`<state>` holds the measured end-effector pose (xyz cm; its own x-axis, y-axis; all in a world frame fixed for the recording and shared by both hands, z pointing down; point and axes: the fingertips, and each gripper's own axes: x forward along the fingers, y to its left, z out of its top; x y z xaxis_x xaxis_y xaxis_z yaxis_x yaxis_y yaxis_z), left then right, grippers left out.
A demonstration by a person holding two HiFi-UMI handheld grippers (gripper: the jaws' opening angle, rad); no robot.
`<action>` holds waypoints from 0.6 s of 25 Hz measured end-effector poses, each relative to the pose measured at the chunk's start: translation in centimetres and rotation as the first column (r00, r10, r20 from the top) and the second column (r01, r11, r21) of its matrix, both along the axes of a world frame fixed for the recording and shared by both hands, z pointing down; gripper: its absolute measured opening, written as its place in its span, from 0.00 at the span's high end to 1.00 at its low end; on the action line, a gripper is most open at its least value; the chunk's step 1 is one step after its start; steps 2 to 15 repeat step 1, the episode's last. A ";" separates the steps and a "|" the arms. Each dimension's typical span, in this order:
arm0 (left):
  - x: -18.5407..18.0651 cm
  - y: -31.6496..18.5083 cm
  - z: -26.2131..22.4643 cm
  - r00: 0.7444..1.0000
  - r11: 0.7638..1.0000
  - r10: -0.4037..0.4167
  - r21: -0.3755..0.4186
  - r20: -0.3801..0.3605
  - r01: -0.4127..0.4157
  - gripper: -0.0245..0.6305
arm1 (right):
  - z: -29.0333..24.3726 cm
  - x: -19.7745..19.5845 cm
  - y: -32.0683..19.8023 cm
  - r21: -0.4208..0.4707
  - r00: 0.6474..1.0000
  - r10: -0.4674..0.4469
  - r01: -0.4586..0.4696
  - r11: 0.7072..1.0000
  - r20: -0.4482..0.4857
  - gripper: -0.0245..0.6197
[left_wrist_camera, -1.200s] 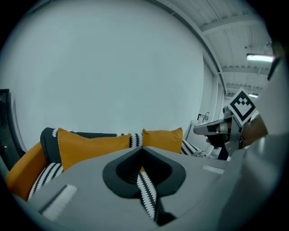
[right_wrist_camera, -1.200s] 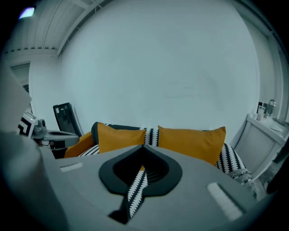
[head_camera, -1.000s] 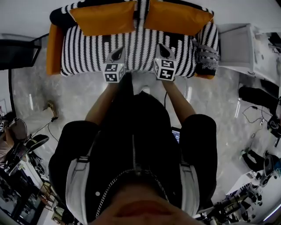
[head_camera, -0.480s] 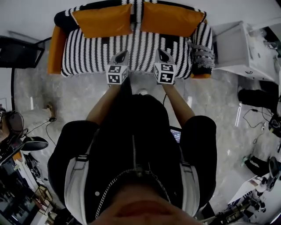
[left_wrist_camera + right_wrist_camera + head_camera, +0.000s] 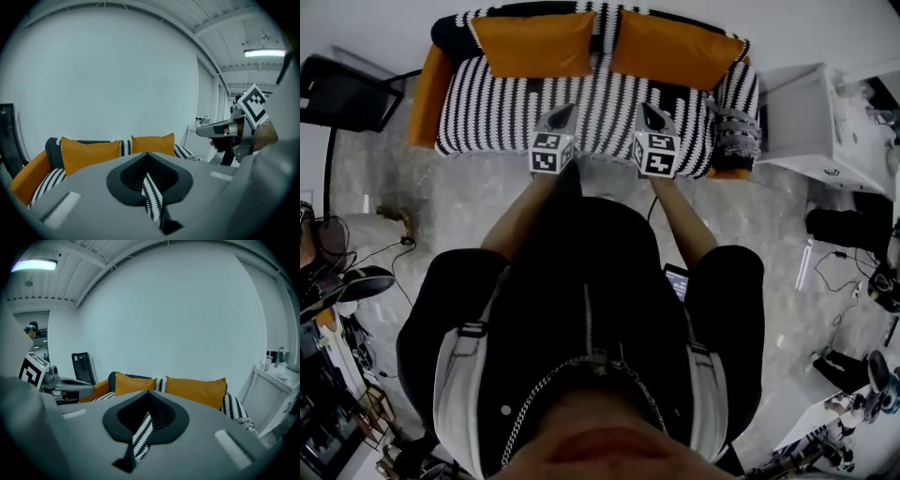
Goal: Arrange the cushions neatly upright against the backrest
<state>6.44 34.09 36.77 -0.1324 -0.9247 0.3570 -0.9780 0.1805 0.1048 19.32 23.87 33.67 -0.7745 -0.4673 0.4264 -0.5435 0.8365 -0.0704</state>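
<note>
Two orange cushions stand upright against the backrest of the black-and-white striped sofa (image 5: 600,103): the left cushion (image 5: 534,44) and the right cushion (image 5: 675,49). They also show side by side as the left cushion (image 5: 89,154) and right cushion (image 5: 152,143) in the left gripper view, and as the left cushion (image 5: 133,384) and right cushion (image 5: 197,391) in the right gripper view. My left gripper (image 5: 564,113) and right gripper (image 5: 650,112) hover side by side over the seat's front edge. Both are shut and hold nothing. Neither touches a cushion.
The sofa has orange arms (image 5: 427,84). A grey knitted throw (image 5: 738,127) lies on its right end. A white cabinet (image 5: 811,112) stands to the right, a black frame (image 5: 347,89) to the left. Cables and gear (image 5: 356,281) lie on the marble floor.
The head view has shifted a little, so the sofa sits slightly further right in the picture. Both grippers stay shut and side by side over the seat front. The cushions have not moved.
</note>
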 end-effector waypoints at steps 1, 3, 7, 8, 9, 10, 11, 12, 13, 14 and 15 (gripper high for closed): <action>-0.1 -0.3 -0.3 1.000 1.000 -0.002 0.001 0.001 0.002 0.95 | -0.2 -0.2 -0.2 0.001 1.000 -0.006 0.006 1.000 -0.001 0.96; -0.1 -0.3 -0.3 1.000 1.000 -0.002 0.001 0.001 0.002 0.95 | -0.2 -0.2 -0.2 0.001 1.000 -0.006 0.006 1.000 -0.001 0.96; -0.1 -0.3 -0.3 1.000 1.000 -0.002 0.001 0.001 0.002 0.95 | -0.2 -0.2 -0.2 0.001 1.000 -0.006 0.006 1.000 -0.001 0.96; -0.1 -0.3 -0.3 1.000 1.000 -0.002 0.001 0.001 0.002 0.95 | -0.2 -0.2 -0.2 0.001 1.000 -0.006 0.006 1.000 -0.001 0.96; -0.1 -0.3 -0.3 1.000 1.000 -0.002 0.001 0.001 0.002 0.95 | -0.2 -0.2 -0.2 0.001 1.000 -0.006 0.006 1.000 -0.001 0.96; -0.1 -0.3 -0.3 1.000 1.000 -0.002 0.001 0.001 0.002 0.95 | -0.2 -0.2 -0.2 0.001 1.000 -0.006 0.006 1.000 -0.001 0.96; -0.1 -0.3 -0.3 1.000 1.000 -0.002 0.001 0.001 0.002 0.95 | -0.2 -0.2 -0.2 0.001 1.000 -0.006 0.006 1.000 -0.001 0.96; -0.1 -0.3 -0.3 1.000 1.000 -0.002 0.001 0.001 0.002 0.95 | -0.2 -0.2 -0.2 0.001 1.000 -0.006 0.006 1.000 -0.001 0.96; -0.1 -0.3 -0.3 1.000 1.000 -0.002 0.001 0.001 0.002 0.95 | -0.2 -0.2 -0.2 0.001 1.000 -0.006 0.006 1.000 -0.001 0.96; -0.1 -0.3 -0.3 1.000 1.000 -0.002 0.001 0.001 0.002 0.95 | -0.2 -0.2 -0.2 0.001 1.000 -0.006 0.006 1.000 -0.001 0.96; -0.1 -0.3 -0.3 1.000 1.000 -0.002 0.001 0.001 0.002 0.95 | -0.2 -0.2 -0.2 0.001 1.000 -0.006 0.006 1.000 -0.001 0.96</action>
